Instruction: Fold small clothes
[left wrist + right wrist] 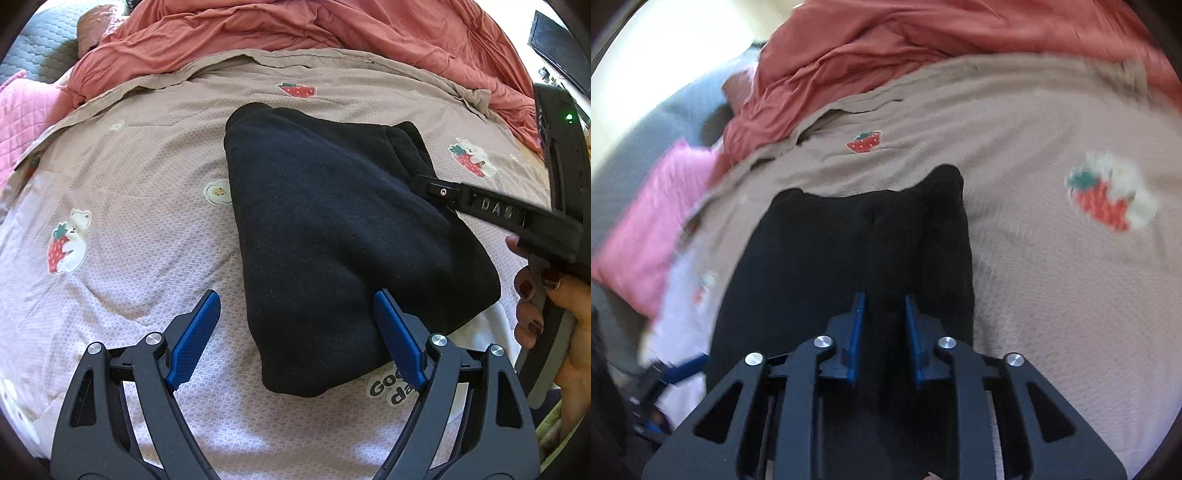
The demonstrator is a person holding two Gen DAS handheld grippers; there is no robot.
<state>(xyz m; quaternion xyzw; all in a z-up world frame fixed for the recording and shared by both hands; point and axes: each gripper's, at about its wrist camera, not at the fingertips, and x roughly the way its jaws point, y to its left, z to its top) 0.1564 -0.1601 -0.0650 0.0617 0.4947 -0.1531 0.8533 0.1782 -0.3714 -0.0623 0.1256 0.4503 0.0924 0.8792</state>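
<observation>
The left hand-held gripper (295, 317) hovers wide apart over the folded black garment (332, 229) on the bed (129, 221). The right hand-held gripper (884, 314) pinches a fold of it

Both wrist views, downward, close, black garment (332, 229) shared

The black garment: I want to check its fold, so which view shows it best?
The left wrist view: the black garment lies sharp and nearly whole on the bedspread. The right wrist view is blurred, its near part hidden by the right gripper.
</observation>
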